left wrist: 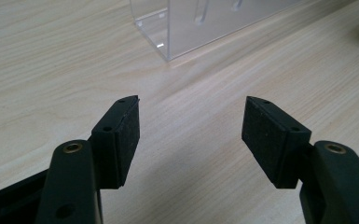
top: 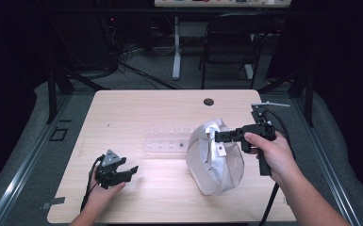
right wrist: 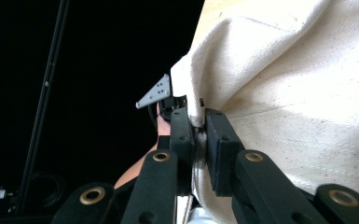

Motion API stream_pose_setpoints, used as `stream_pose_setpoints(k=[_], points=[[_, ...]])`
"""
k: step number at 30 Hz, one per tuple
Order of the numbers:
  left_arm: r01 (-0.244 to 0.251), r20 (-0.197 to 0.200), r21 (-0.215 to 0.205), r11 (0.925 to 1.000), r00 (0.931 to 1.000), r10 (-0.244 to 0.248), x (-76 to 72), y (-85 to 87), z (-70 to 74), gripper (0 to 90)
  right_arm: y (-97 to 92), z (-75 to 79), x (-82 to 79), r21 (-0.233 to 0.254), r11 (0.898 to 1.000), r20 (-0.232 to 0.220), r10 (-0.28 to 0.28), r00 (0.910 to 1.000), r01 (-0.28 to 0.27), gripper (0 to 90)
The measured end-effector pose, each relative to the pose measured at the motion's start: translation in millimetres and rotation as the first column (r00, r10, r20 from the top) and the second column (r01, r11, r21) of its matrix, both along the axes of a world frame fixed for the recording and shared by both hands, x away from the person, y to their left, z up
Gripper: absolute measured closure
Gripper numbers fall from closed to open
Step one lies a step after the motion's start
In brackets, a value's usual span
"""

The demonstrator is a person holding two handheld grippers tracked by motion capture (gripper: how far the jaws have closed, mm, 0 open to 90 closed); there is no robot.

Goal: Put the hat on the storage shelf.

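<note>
A cream cloth bag (top: 215, 160) stands open-mouthed on the right half of the table, its rim lifted. My right gripper (top: 218, 136) is shut on that rim; in the right gripper view the two black jaws pinch a fold of the cloth bag (right wrist: 279, 93) right at the right gripper (right wrist: 197, 122). My left gripper (top: 131, 170) rests low over the wood at the front left, held in a hand, jaws spread. The left gripper view looks past that left gripper (left wrist: 191, 119), which stands open with bare table between its pads (left wrist: 128, 135).
A clear acrylic rack (top: 167, 141) lies mid-table between the grippers, its corner (left wrist: 177, 28) just ahead of the left jaws. A round cable hole (top: 209, 101) sits near the table's far edge. A chair and desk legs stand beyond on the floor.
</note>
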State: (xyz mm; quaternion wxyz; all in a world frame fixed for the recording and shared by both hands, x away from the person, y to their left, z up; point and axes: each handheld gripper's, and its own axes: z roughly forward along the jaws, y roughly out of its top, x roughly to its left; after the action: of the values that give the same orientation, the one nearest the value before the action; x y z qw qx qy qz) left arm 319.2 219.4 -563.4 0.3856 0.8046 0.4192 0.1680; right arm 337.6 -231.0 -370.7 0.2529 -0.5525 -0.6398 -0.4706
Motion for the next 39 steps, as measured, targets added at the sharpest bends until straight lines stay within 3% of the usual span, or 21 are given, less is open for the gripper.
stream_pose_setpoints(k=[13, 27, 32, 35, 39], points=[[0.020, 0.009, -0.001, 0.9998, 0.9998, -0.020, -3.3, -6.4, 1.8, 37.9, 3.6, 14.7, 8.5, 0.072, 0.997, 0.028, -0.045, 0.9986, 0.043, 82.6], [0.074, 0.030, -0.021, 0.9970, 0.9968, -0.074, -10.4, -23.9, 7.1, 38.2, 11.4, 32.2, 20.3, 0.092, 0.994, 0.052, -0.067, 0.9964, 0.062, 82.6], [0.137, 0.058, -0.036, 0.9899, 0.9891, -0.135, -17.0, -47.3, 15.9, 38.3, 14.5, 35.2, 24.2, 0.092, 0.993, 0.057, -0.075, 0.9955, 0.070, 82.5], [0.192, 0.075, -0.030, 0.9810, 0.9791, -0.189, -20.6, -63.5, 22.5, 39.3, 16.3, 39.0, 28.2, 0.098, 0.992, 0.060, -0.087, 0.9944, 0.081, 82.5], [0.235, 0.096, -0.056, 0.9705, 0.9687, -0.229, -24.7, -78.3, 31.5, 40.6, 18.5, 42.5, 32.7, 0.092, 0.992, 0.065, -0.092, 0.9937, 0.086, 82.5]])
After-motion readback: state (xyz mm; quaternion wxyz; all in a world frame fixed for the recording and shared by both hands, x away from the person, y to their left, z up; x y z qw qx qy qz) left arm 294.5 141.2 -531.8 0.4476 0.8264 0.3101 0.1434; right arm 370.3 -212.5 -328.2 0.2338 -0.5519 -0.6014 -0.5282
